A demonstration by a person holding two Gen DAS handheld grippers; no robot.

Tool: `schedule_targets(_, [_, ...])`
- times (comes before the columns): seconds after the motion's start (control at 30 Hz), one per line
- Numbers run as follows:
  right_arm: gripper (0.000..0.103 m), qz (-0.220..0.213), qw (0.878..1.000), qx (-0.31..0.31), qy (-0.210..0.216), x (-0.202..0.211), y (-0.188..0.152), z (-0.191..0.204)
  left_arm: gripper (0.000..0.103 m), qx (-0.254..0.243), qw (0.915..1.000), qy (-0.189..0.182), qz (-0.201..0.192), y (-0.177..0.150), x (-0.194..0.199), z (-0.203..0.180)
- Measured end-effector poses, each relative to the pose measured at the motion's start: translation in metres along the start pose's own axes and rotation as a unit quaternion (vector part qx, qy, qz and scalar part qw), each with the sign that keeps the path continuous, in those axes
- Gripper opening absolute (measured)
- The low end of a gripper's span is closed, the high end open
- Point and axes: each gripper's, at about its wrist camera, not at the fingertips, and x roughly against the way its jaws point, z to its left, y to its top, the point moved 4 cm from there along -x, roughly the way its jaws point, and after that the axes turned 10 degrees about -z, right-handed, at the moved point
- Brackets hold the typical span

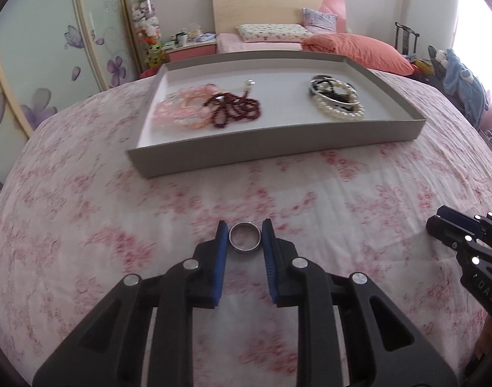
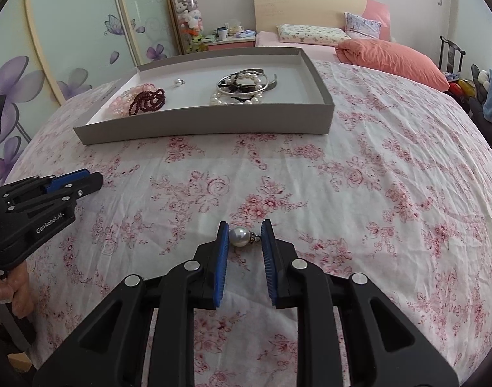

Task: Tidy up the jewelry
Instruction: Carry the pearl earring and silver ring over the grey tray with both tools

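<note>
My left gripper (image 1: pixel 245 233) is shut on a silver ring (image 1: pixel 245 238), its blue pads pressing both sides, just over the floral bedspread (image 1: pixel 310 193). My right gripper (image 2: pixel 245 233) is shut on a pearl earring (image 2: pixel 240 236), pearl against the left pad and metal cap toward the right pad. Beyond both lies a shallow grey tray (image 1: pixel 278 142) (image 2: pixel 207 122). It holds pink bead bracelets (image 1: pixel 178 109), a dark red bead strand (image 1: pixel 236 109), a single pearl earring (image 2: pixel 178 82), and pearl bracelets with silver bangles (image 1: pixel 337 98) (image 2: pixel 242 87). Each gripper shows at the other view's edge.
The tray rests on a bed covered with a white and pink floral bedspread (image 2: pixel 374 177). An orange pillow (image 2: pixel 394 58) and headboard lie behind it, a wardrobe with purple flowers (image 2: pixel 68 48) to the left. A hand (image 2: pixel 14 287) grips the left tool's handle.
</note>
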Motion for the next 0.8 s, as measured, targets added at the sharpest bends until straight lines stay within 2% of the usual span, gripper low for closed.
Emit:
schedule_targets(0.2, [0.022, 0.0, 1.0, 0.015, 0.001, -0.007, 0.004, 0.012, 0.023, 0.014, 0.9998, 0.014, -0.002, -0.01, 0.01, 0.022])
schedule_targets(0.37, [0.022, -0.005, 1.0, 0.027, -0.006, -0.009, 0.005, 0.017, 0.023, 0.012, 0.9996, 0.022, -0.007, -0.012, 0.013, 0.021])
schedule_targets(0.6, [0.021, -0.006, 1.0, 0.022, 0.0, -0.008, 0.005, 0.016, 0.022, 0.021, 0.9996, 0.015, -0.009, -0.013, 0.015, 0.025])
schedule_targets(0.7, [0.021, -0.024, 1.0, 0.019, 0.003, -0.003, 0.01, 0.016, 0.022, 0.034, 0.9993, 0.011, -0.013, -0.013, 0.019, 0.03])
schedule_targets(0.8, [0.021, -0.06, 0.998, 0.016, 0.002, 0.01, 0.019, 0.014, 0.022, 0.05, 0.9981, 0.006, -0.036, -0.009, 0.03, 0.036])
